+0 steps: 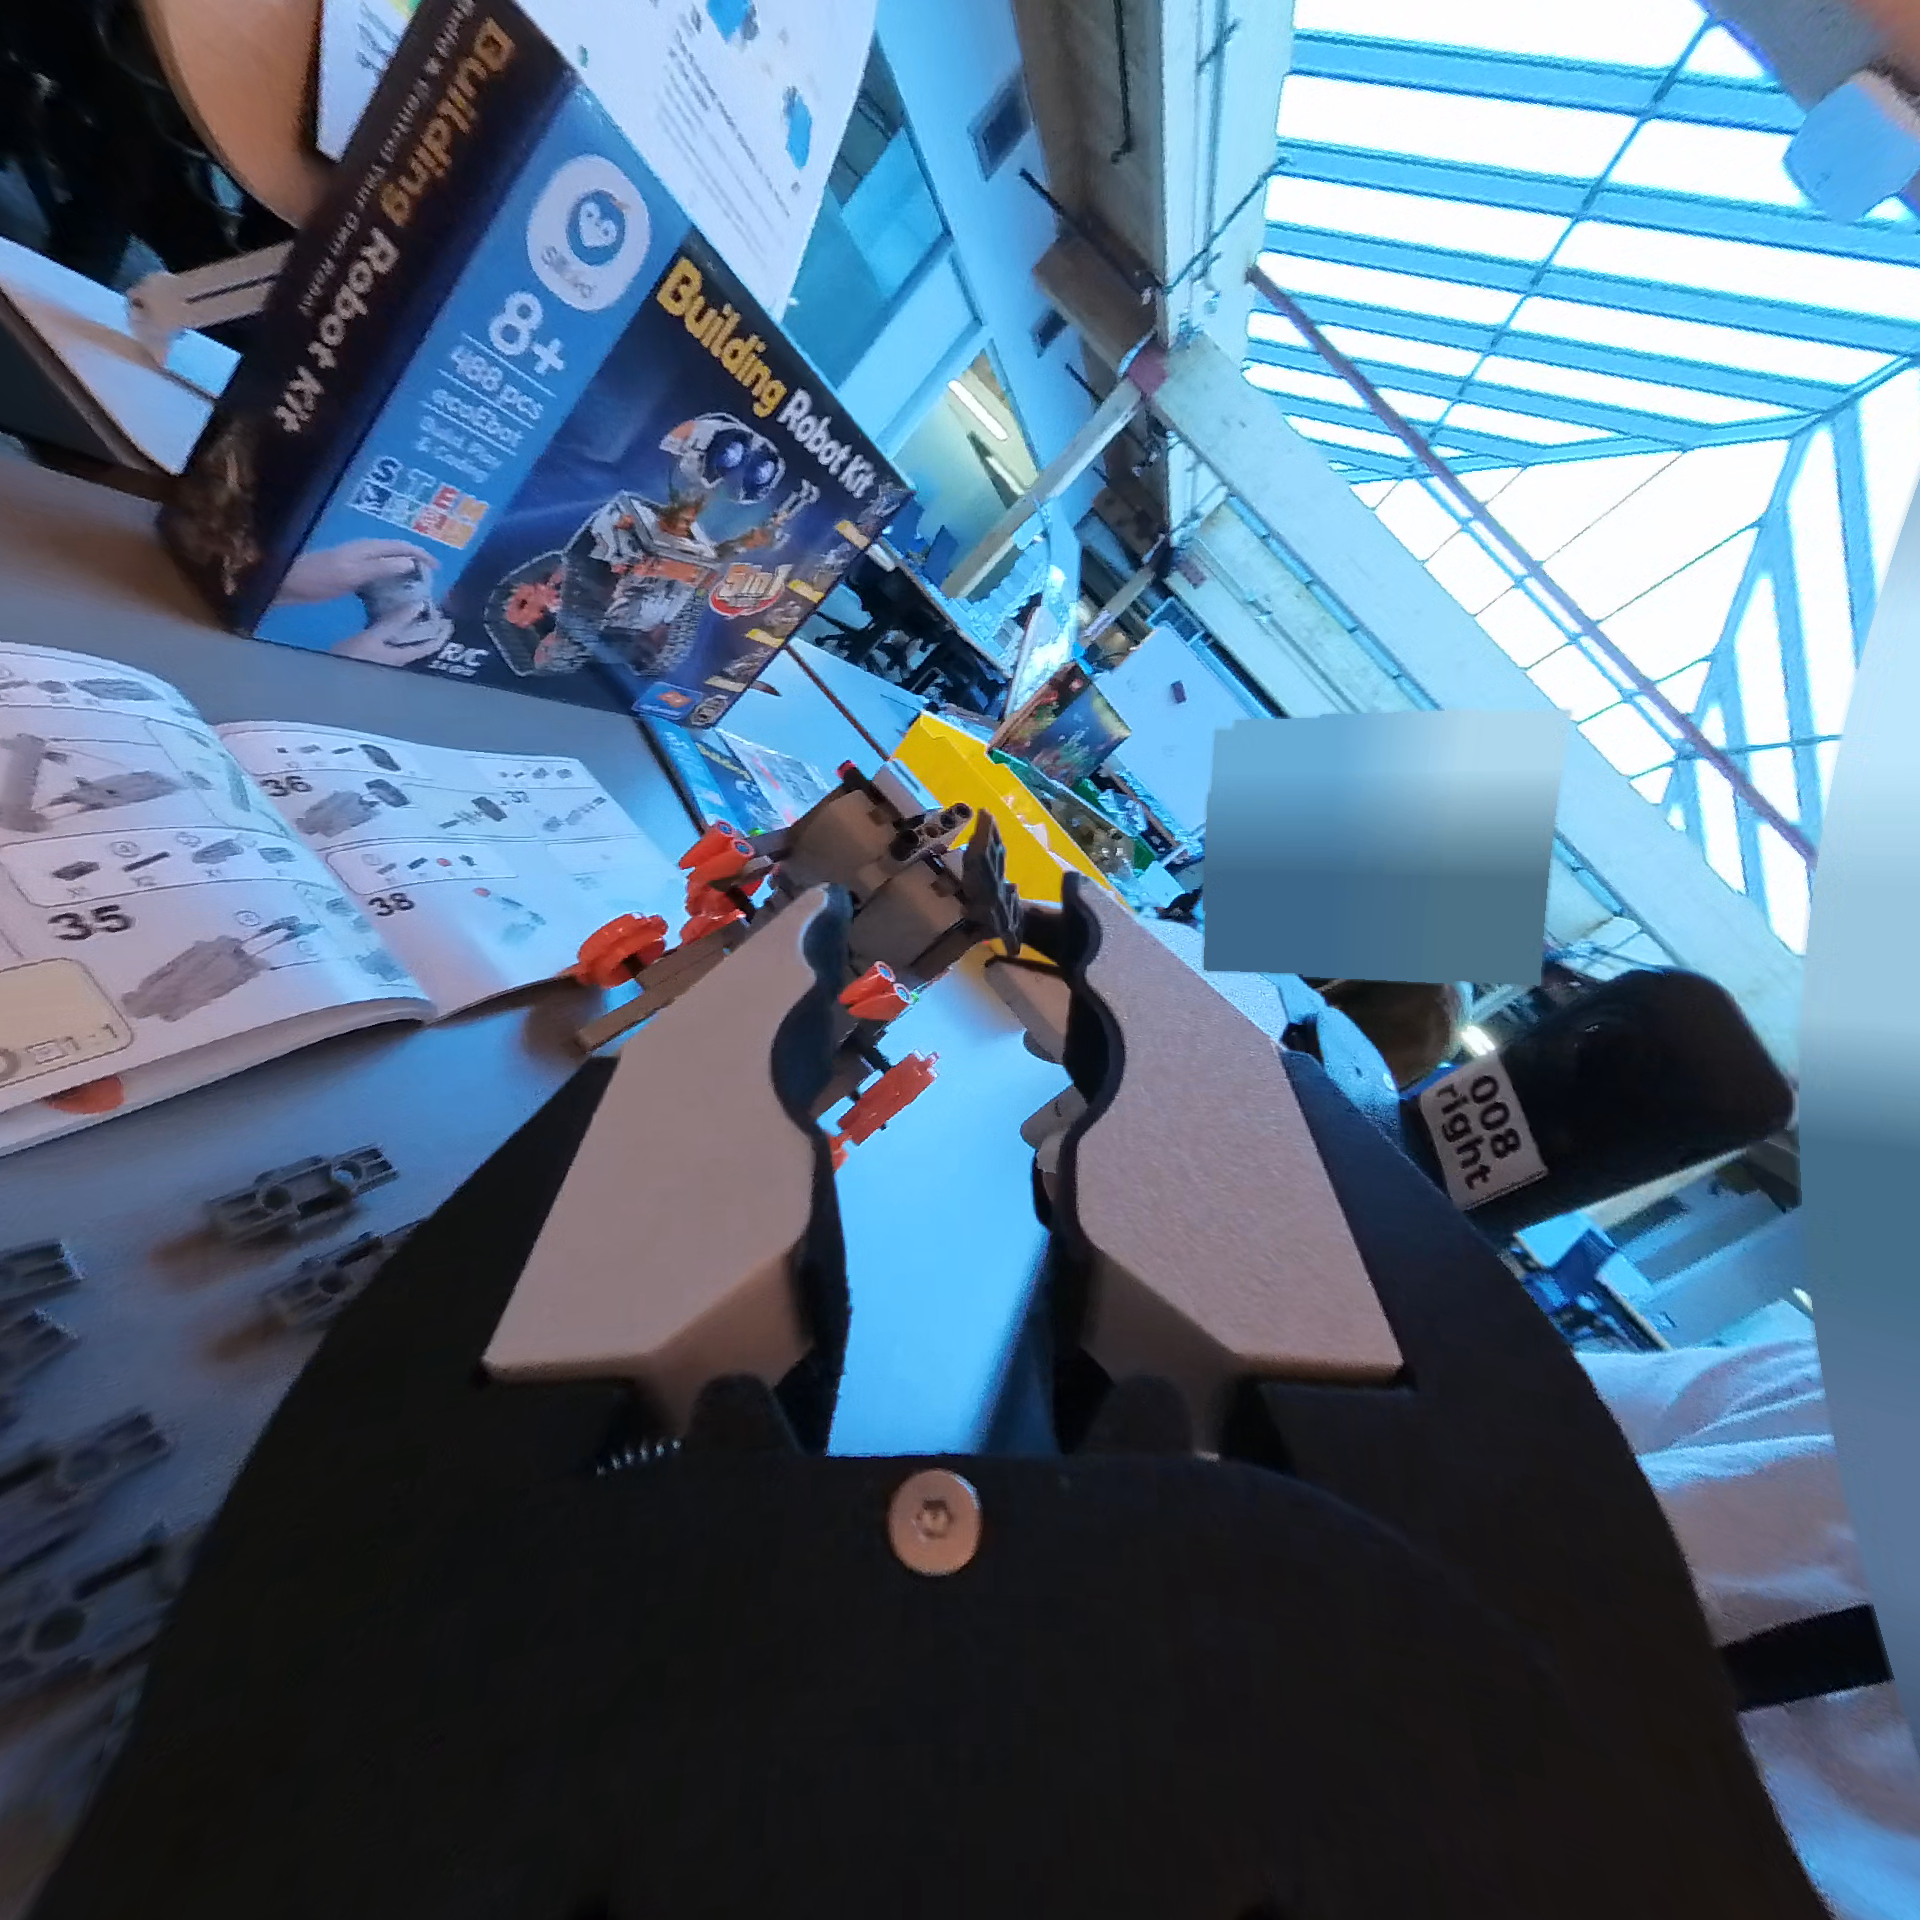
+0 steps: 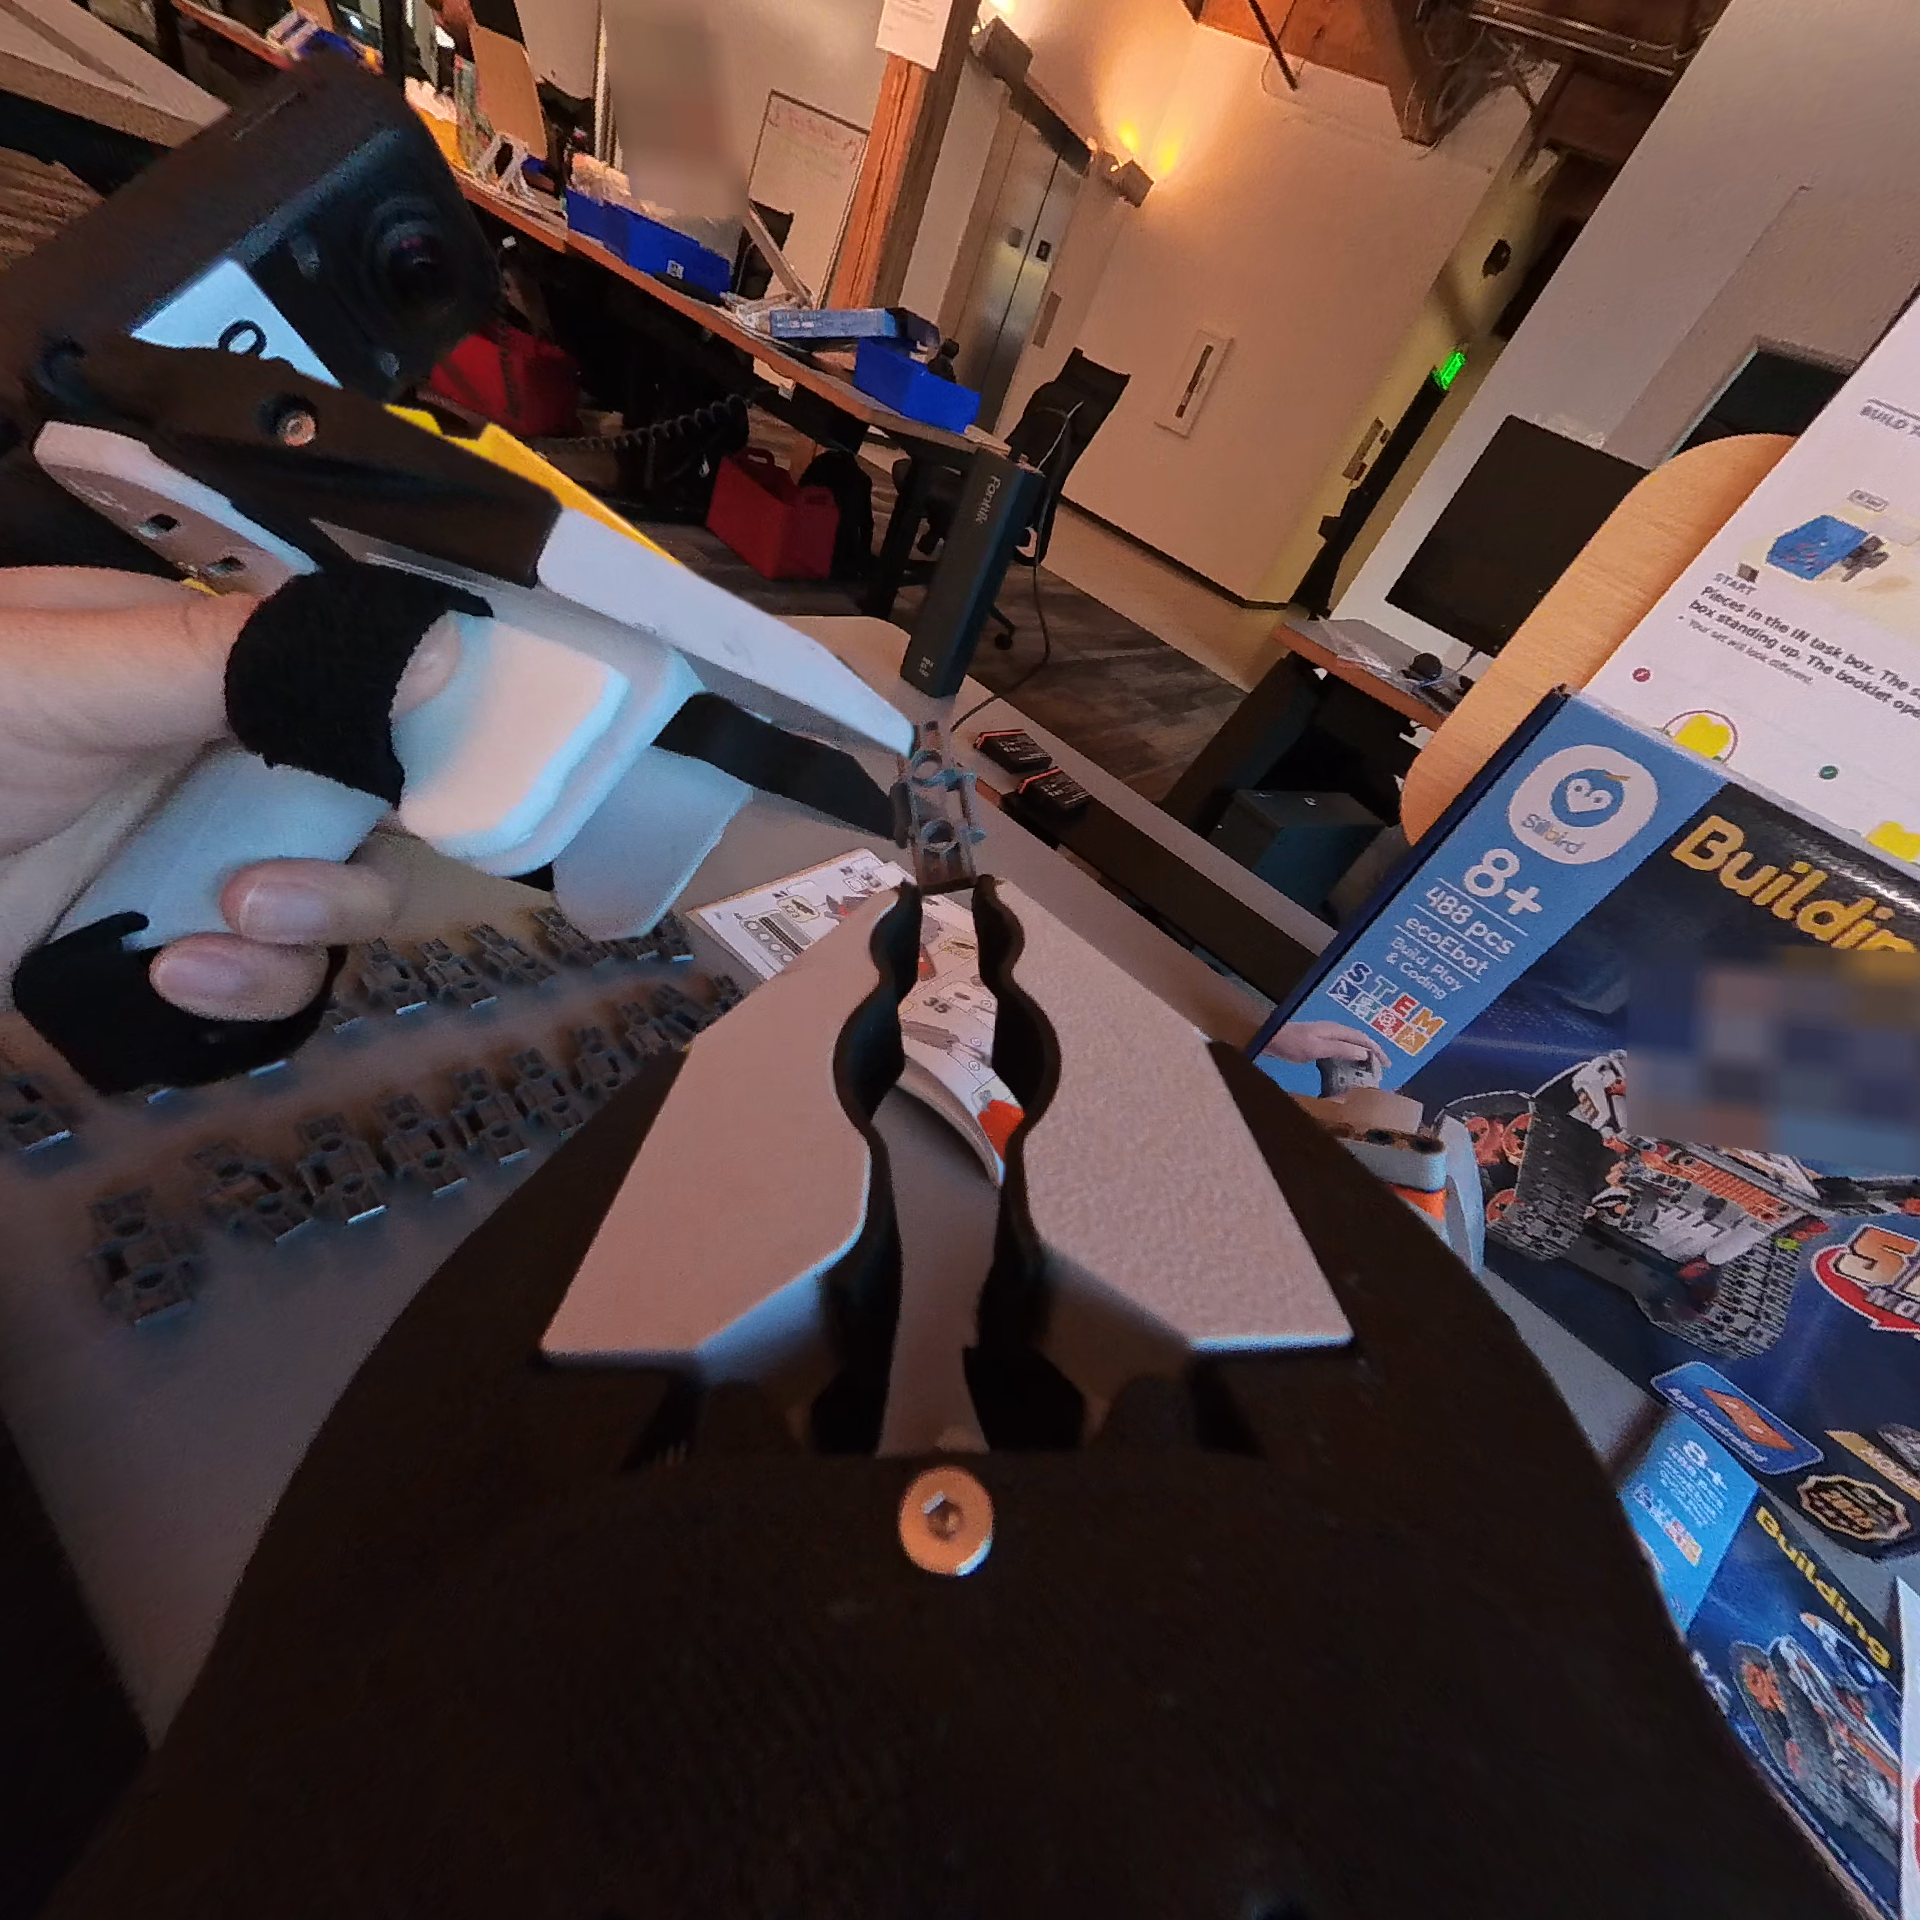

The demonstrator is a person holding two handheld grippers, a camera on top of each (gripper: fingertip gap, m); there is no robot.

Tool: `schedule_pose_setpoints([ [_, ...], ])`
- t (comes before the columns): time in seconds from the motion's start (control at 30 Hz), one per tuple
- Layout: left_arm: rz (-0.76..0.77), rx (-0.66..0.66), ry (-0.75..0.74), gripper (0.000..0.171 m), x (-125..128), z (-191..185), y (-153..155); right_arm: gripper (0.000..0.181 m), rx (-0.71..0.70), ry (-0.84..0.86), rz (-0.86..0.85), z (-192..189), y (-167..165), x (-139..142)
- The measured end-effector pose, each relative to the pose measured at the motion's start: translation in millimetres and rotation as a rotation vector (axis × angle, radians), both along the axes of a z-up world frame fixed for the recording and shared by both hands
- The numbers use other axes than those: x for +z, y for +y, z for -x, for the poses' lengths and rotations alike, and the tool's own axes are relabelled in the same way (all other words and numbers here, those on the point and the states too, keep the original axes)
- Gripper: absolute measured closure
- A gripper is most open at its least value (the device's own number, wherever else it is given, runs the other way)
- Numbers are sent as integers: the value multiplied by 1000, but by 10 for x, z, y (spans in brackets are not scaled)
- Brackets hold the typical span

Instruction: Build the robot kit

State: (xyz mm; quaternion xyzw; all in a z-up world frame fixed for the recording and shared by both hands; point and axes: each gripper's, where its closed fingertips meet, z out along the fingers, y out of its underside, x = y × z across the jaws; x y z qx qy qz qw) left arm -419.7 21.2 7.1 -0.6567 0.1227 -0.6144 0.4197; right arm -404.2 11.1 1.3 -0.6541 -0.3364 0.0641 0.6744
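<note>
My right gripper (image 2: 945, 888) is shut on the lower end of a small dark grey link piece (image 2: 938, 816) and holds it upright above the table. My left gripper (image 1: 945, 909) is open; the same piece (image 1: 992, 871) sits between its tips, close to the right fingertip. In the right wrist view the left gripper's fingertips (image 2: 899, 740) reach the top of the piece from the left, with a hand (image 2: 125, 707) holding that gripper. A grey and orange brick assembly (image 1: 883, 883) stands on the table just beyond the left gripper's tips. The right gripper's body (image 1: 1496, 1132) shows at the right.
An open instruction booklet (image 1: 260, 862) lies left of the assembly. A blue robot kit box (image 1: 540, 436) stands behind it and shows at the right in the right wrist view (image 2: 1507, 935). Rows of grey link pieces (image 2: 416, 1091) cover the table at left. A yellow bin (image 1: 956, 764) stands farther back. Less than 4 cm separates the two grippers' tips.
</note>
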Motion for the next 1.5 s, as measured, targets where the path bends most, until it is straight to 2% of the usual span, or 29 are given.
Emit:
schedule_pose_setpoints([
  [0.13,9,-21,-44,145,-20,-48,25,172,4,8,22,36,26,-37],
  [0.17,2,-26,-54,159,-23,-54,31,172,4,3,25,50,33,-55],
  [0.2,-16,-27,-53,166,-28,-56,42,172,4,-1,28,64,40,-72],
  [0.3,-41,-53,-2,166,-57,-39,82,172,25,5,43,86,52,-115],
  [0.43,-73,14,93,166,12,182,430,165,102,16,126,109,-11,-331],
  [0.5,-40,26,199,166,-57,287,584,164,152,-29,195,132,-79,-568],
  [0.6,19,72,343,166,-290,401,699,164,227,-127,252,143,-199,-872],
  [0.77,77,91,376,165,-663,389,674,167,369,-205,274,99,-357,-1120],
  [0.83,83,85,381,165,-721,354,638,168,458,-142,343,111,-405,-1138],
  [0.9,86,72,440,165,-835,309,606,168,471,-59,402,88,-359,-1072],
  [0.97,99,40,482,165,-923,263,562,168,446,-48,382,33,-286,-1024],
  [1.07,114,0,411,166,-898,163,508,170,385,-67,402,-43,-196,-1086],
  [1.13,138,-43,433,165,-1005,108,477,172,320,-57,447,-114,-99,-1140],
  [1.23,189,-74,404,165,-1076,90,471,174,335,0,484,-111,-86,-1119],
  [1.37,217,-52,337,166,-1010,183,526,174,363,5,503,-81,-122,-1147],
  [1.5,202,10,352,166,-1003,305,613,174,377,5,519,-44,-128,-1186],
])
